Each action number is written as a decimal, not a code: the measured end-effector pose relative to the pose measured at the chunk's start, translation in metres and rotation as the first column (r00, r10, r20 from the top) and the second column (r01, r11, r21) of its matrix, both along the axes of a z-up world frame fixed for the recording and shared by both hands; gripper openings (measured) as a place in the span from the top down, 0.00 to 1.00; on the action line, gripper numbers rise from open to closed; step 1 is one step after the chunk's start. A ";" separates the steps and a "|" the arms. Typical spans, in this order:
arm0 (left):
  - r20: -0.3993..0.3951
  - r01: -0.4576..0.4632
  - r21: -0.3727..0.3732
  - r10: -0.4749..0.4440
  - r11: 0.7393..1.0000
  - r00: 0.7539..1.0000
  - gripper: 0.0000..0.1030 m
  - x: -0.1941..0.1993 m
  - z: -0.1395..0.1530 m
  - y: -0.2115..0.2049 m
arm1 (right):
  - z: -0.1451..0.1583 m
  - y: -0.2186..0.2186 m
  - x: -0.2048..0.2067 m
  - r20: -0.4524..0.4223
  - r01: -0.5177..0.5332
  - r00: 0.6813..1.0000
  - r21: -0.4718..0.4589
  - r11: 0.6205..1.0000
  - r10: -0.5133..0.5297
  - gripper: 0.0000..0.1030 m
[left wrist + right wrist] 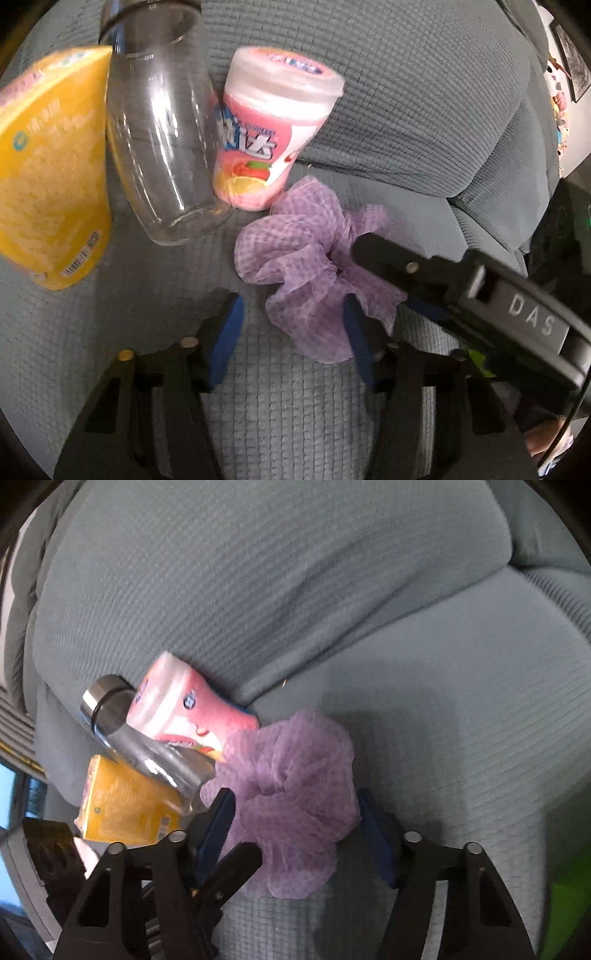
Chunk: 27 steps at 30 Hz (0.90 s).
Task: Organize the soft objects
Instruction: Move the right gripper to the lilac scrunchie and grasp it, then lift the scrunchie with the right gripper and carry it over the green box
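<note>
Purple scrunchie point(306, 258) point(295, 797) is lying on the grey sofa seat point(295, 406) point(461, 738), directly ahead of both hand-held grippers.

Left hand-held gripper point(295, 332): jaws part-open; scrunchie's near edge is sitting between the 2 blue pads, against the right pad point(356, 339), clear of the left one. No grip is seen.

Right hand-held gripper point(299, 834): jaws part-open, scrunchie bracketed between its pads; whether the pads press on it cannot be told.

In the left wrist view the right hand-held gripper's black finger point(406, 266) is laid over the scrunchie's right side.

Beyond the scrunchie, up-left: pink cup point(273, 136) point(192, 709), clear jar point(159, 147) point(147, 749), yellow packet point(51, 192) point(125, 805), clustered at the backrest cushion point(406, 92) point(240, 572).
</note>
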<state>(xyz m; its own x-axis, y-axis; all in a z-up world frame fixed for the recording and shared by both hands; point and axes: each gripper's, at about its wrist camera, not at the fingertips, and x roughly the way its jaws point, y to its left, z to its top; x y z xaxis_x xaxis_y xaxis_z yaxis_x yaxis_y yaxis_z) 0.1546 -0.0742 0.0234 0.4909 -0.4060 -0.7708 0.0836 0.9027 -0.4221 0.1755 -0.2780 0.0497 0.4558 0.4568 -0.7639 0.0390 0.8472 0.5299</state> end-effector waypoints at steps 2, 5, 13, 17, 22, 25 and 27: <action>-0.003 -0.007 -0.027 0.007 1.000 1.000 0.71 0.001 -0.002 0.003 | -0.007 -0.001 0.000 -0.002 0.002 1.000 0.007 1.000 -0.002 0.65; -0.003 -0.008 -0.051 0.008 0.999 1.000 0.87 -0.001 0.000 0.005 | -0.012 -0.001 -0.003 -0.005 -0.013 1.000 0.013 1.000 0.013 0.81; 0.099 0.002 -0.051 0.003 0.999 0.995 0.89 -0.028 0.046 0.010 | 0.030 -0.007 -0.035 0.096 -0.032 0.995 0.067 0.997 0.026 0.83; 0.148 0.025 -0.060 -0.016 0.998 0.989 0.89 -0.050 0.074 0.010 | 0.063 -0.015 -0.064 0.183 -0.022 0.983 0.077 0.997 0.008 0.83; 0.232 0.088 -0.039 -0.076 0.995 0.970 0.89 -0.090 0.116 -0.003 | 0.103 -0.033 -0.105 0.286 0.007 0.958 0.061 0.998 -0.025 0.83; 0.280 0.149 -0.020 -0.137 0.989 0.950 0.89 -0.113 0.134 -0.023 | 0.119 -0.052 -0.133 0.341 0.053 0.937 0.074 0.996 -0.075 0.83; 0.296 0.184 -0.007 -0.174 0.983 0.939 0.89 -0.119 0.137 -0.047 | 0.128 -0.061 -0.150 0.367 0.094 0.923 0.071 0.993 -0.114 0.83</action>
